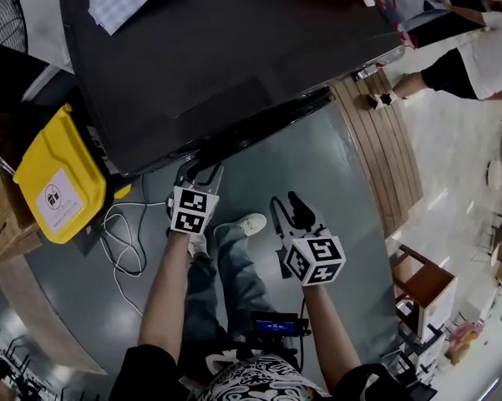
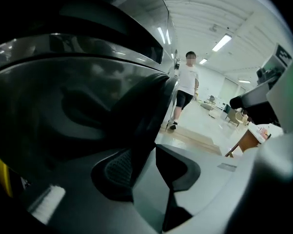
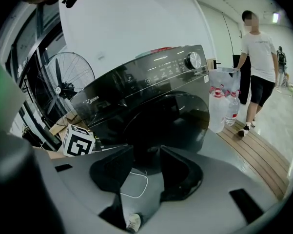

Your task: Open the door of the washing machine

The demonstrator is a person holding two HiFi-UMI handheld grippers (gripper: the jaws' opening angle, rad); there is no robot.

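The black front-loading washing machine [image 1: 225, 65] fills the top of the head view; its round door [image 3: 166, 121] looks closed in the right gripper view. My left gripper [image 1: 199, 172] is right up against the machine's front, jaws apart. In the left gripper view the door's dark curved rim [image 2: 148, 111] runs down just in front of the left finger [image 2: 114, 172], and grey floor shows in the gap between the jaws. My right gripper [image 1: 288, 207] hangs open further back and to the right, nothing between its fingers [image 3: 183, 174].
A yellow bin [image 1: 54, 182] stands left of the machine, with a white cable [image 1: 121, 241] looped on the floor. To the right run a wooden platform [image 1: 384, 149], bagged water bottles [image 3: 224, 106] and a standing person [image 3: 256, 57]. A fan [image 3: 63, 82] stands at the left.
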